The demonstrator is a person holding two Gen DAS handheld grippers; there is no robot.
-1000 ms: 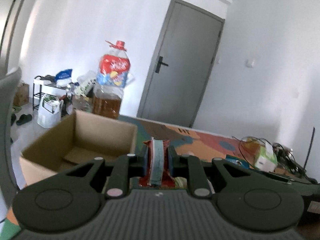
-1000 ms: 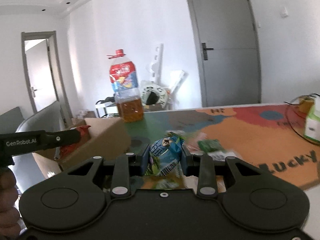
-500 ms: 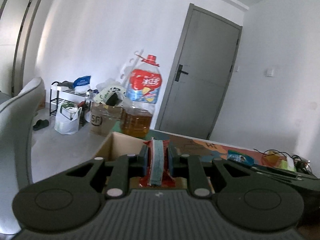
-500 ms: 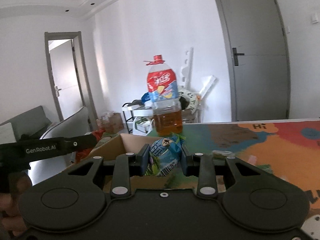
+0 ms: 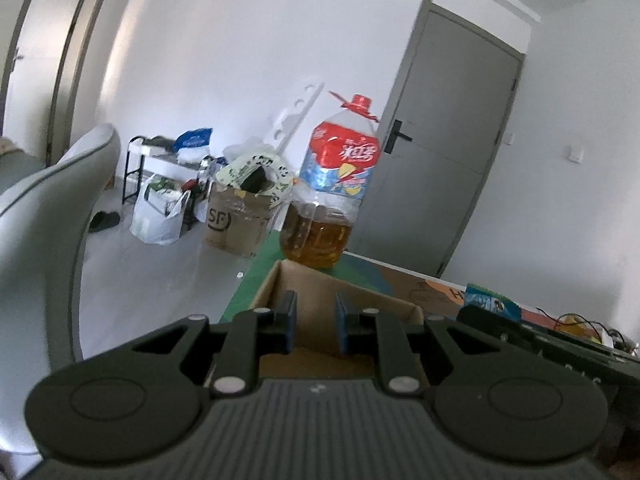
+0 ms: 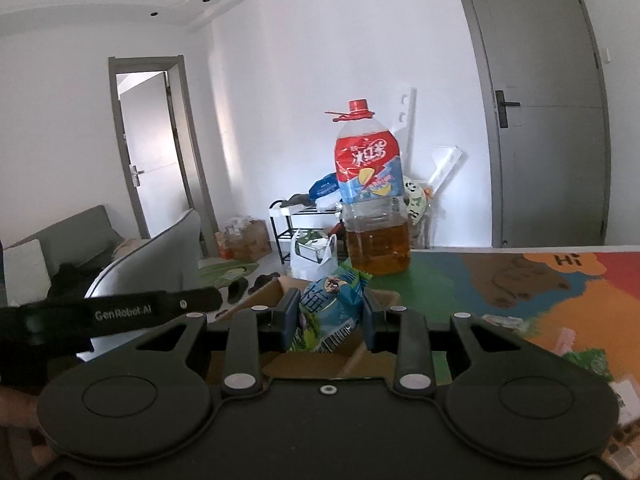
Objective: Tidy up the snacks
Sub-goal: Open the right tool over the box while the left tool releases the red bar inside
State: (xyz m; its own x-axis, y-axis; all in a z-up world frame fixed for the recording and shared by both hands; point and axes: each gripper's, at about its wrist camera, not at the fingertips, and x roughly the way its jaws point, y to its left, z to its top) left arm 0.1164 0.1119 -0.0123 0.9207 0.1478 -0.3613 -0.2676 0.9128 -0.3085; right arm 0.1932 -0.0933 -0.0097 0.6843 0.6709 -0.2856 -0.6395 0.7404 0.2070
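Holding: right gripper (image 6: 328, 318) clamps a crinkled blue-green snack packet (image 6: 330, 314) above the open brown cardboard box (image 6: 280, 292).
Left gripper (image 5: 313, 326): narrow gap, nothing between, over box rim.
Beyond: tall clear oil bottle (image 6: 372, 200) near table edge.

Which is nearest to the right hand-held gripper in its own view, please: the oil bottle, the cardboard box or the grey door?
1. Cardboard box, just below the right hand-held gripper.
2. Oil bottle, standing behind the box.
3. Grey door, far right.

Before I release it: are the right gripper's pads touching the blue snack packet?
Touching. The right wrist view shows the right gripper with both pads pressed against the blue snack packet.
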